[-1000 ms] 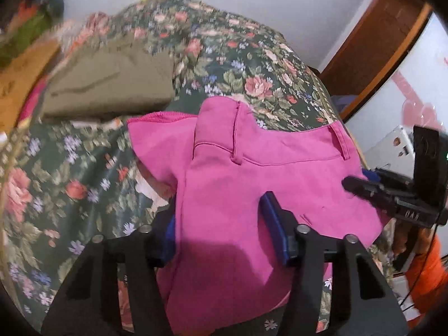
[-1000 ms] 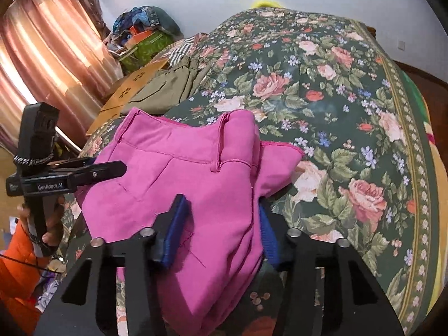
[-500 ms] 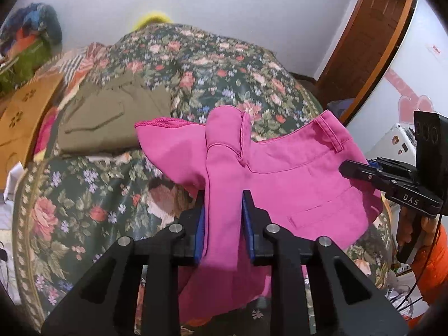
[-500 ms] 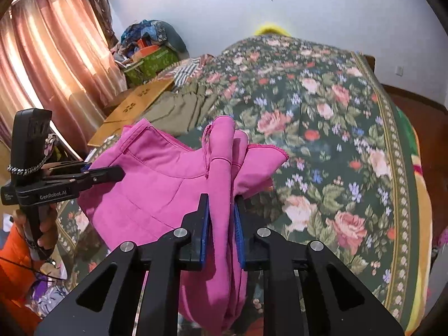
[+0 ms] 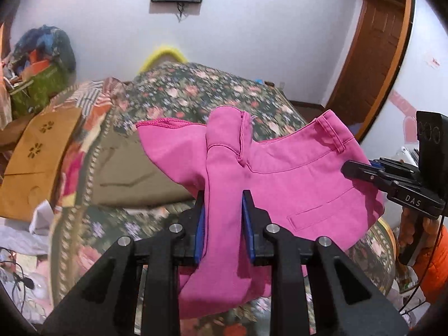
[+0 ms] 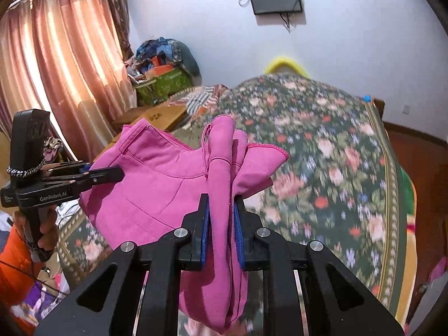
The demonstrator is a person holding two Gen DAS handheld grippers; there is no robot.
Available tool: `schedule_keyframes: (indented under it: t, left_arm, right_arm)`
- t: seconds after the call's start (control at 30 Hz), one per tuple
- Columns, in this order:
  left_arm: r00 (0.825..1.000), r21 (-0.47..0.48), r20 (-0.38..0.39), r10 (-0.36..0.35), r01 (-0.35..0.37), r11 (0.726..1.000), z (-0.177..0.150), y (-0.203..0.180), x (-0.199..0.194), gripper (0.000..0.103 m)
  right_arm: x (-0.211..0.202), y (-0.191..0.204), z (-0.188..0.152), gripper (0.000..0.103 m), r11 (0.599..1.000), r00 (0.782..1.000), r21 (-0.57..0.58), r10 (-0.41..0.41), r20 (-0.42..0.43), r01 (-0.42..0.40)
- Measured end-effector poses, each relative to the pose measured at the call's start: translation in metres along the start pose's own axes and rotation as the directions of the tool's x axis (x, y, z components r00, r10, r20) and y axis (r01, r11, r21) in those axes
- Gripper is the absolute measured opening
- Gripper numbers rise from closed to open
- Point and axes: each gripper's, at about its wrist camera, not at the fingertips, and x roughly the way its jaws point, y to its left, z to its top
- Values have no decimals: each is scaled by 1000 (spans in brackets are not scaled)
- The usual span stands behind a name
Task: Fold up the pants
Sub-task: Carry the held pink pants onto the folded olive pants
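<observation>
pink pants [image 5: 294, 184] hang lifted above the floral bed [image 5: 196, 95] | your left gripper [image 5: 223, 221] and right gripper [image 6: 221, 224] each pinch a bunched fold | only right view shows curtains [image 6: 56, 64] | labels: "DAS" in the left view, "GenRobot.AI" in the right

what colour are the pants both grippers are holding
Bright pink pants, clearest in the left wrist view.
</observation>
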Motion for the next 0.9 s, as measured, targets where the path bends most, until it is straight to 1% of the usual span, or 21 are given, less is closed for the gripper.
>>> schedule_keyframes:
  t: [0.2,0.43,0.6,0.7,0.9]
  left_arm:
    - [998,-12,43,51,-50,999,23,31,-1,23]
    - [993,-31,65,96,-94,995,47,72,13,23]
    - [990,-52,60,128,-125,991,63,108,37,23]
    - [992,-84,39,121,-117,990,67,131,57,23]
    - [993,-131,-14,117,-118,984,68,173,104,23]
  right_arm:
    - [24,12,32,14,999,999,-44,15,32,-13]
    - [63,27,65,14,996,998,-83,36,45,-33]
    - [97,31,84,14,996,998,-80,46,40,-43]
    - [120,33,93,14,996,999,-84,46,29,-43]
    - [174,27,101,14,996,998,-69,52,-30,-54]
